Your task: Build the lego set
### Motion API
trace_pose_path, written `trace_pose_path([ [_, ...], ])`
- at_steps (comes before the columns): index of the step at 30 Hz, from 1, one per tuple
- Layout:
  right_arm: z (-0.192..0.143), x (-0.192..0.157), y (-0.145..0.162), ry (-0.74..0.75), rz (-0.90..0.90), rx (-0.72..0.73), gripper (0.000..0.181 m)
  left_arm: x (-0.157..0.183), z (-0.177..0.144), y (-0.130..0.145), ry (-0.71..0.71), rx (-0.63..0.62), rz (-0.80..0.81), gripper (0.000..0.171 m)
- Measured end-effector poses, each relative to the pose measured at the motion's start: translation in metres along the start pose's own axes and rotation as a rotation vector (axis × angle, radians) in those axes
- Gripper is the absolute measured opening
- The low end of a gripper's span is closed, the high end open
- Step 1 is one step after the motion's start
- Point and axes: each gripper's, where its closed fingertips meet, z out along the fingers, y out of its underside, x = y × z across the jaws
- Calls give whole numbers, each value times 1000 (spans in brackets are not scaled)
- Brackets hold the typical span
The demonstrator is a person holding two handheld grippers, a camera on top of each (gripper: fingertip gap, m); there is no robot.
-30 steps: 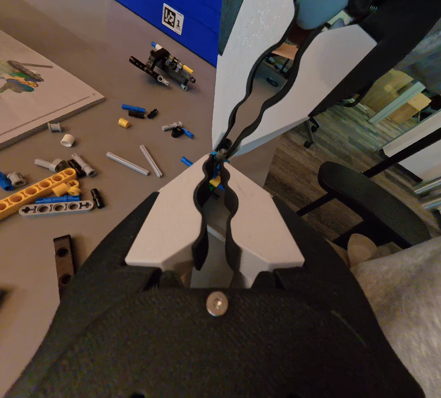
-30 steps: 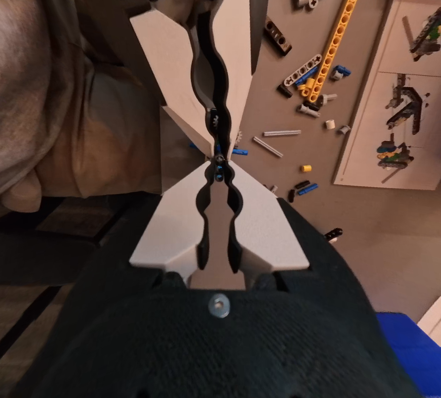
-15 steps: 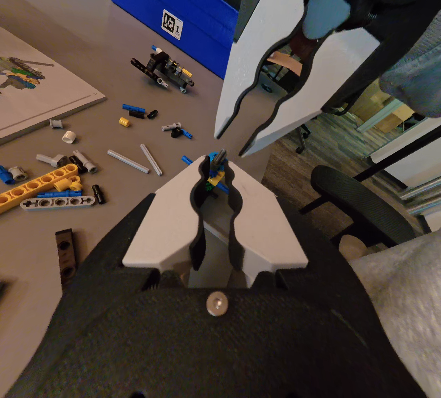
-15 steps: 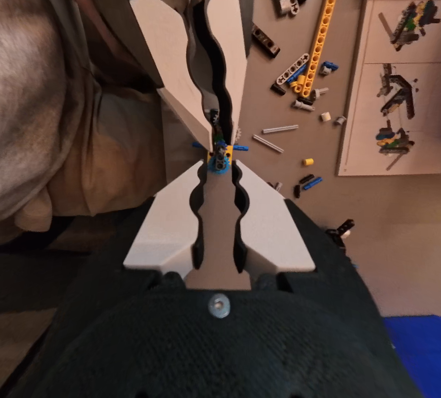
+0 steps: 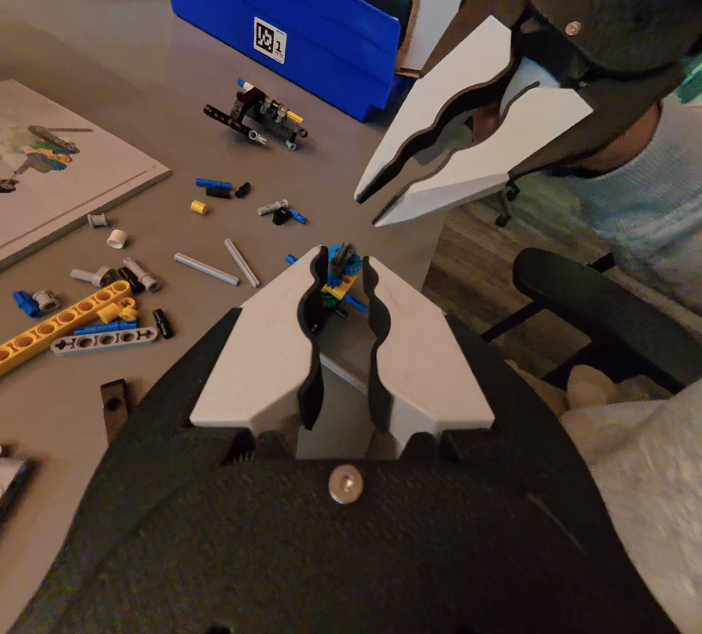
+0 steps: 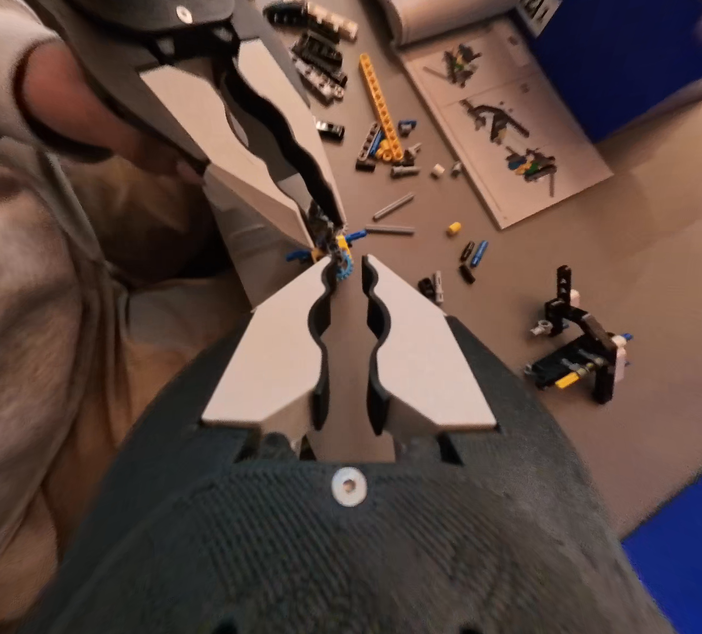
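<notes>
In the left wrist view, the left gripper [image 5: 343,259], with matte white wedge fingers edged in wavy black rubber, clamps a small gear assembly [image 5: 339,277] at its tips: blue toothed wheels on a dark ribbed axle, a yellow block and a green gear beneath, held above the table's edge. The right gripper [image 5: 366,211] hovers just beyond it, its jaws slightly parted and holding nothing. On the smooth grey table [image 5: 125,57] lie a long yellow perforated beam [image 5: 57,327], two slim grey axles [image 5: 224,266], scattered pins, a black partial build [image 5: 258,114] and a glossy blue bin [image 5: 288,11].

In the right wrist view, blurred, the right gripper [image 6: 345,261] stands open and empty, the blue gear [image 6: 343,266] just inside its tips. The left gripper [image 6: 326,232] pinches the assembly from above. An open instruction booklet [image 6: 505,121] lies flat beyond.
</notes>
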Motion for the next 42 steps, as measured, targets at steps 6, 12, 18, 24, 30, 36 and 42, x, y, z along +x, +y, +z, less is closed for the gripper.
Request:
trace_pose_path([
  [6, 13, -1, 5, 19, 45, 92, 7, -4, 4, 5, -39, -37, 3, 14],
  [12, 9, -2, 7, -13, 97, 210, 0, -4, 2, 5, -60, -28, 21, 10],
  [18, 16, -5, 4, -28, 102, 224, 0, -3, 5, 3, -57, -30, 37, 7],
  [24, 17, -3, 5, -71, 147, 259, 0, -2, 6, 4, -51, -38, 35, 5],
  [30, 8, 2, 4, -69, 184, 314, 0, -2, 6, 4, -45, -41, 36, 5],
  [36, 13, -6, 7, -91, 164, 286, 0, 0, 7, 5, -30, -46, 41, 4],
  [42, 14, -6, 7, -90, 153, 294, 0, 0, 7, 5, -12, -40, 6, 4],
])
